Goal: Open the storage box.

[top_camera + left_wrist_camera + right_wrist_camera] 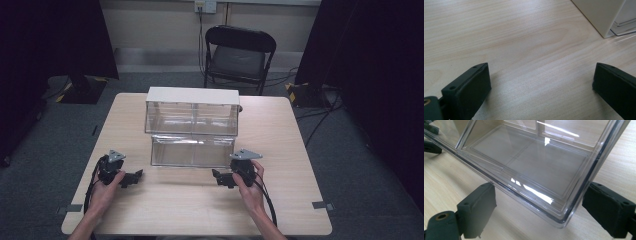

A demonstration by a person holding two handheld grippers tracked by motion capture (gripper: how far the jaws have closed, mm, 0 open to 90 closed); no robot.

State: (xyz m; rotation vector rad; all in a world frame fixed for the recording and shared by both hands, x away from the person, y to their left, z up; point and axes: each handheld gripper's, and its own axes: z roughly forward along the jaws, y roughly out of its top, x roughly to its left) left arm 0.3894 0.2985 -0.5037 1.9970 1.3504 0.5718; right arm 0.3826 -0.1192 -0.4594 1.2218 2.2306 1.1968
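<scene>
A person is sitting at a pale wooden surface (280, 125), holding a gripper in each hand and resting both low near the front edge. The left gripper (134, 177) is lying well to the left of the clear drawer (192, 150), its jaws pointing toward the middle of the surface; in the left gripper view its jaws are standing wide apart over bare wood grain, with nothing between them, and a white corner of the cabinet (602, 15) is showing at the upper right. The right gripper (222, 178) is sitting just in front of the drawer's right front corner, its jaws aimed toward the left gripper. In the right gripper view the jaws are standing apart on either side of the drawer's clear corner (564, 220), which is poking between them; neither pad is pressing on the plastic, so the gripper is holding nothing. The drawer is pulled out forward from the bottom of a white-topped cabinet (192, 95) with clear fronts, which is standing at the middle of the surface toward the far edge. The drawer is looking bare inside, with a divider running across it. A black folding chair (239, 50) is standing on the grey floor beyond the surface
</scene>
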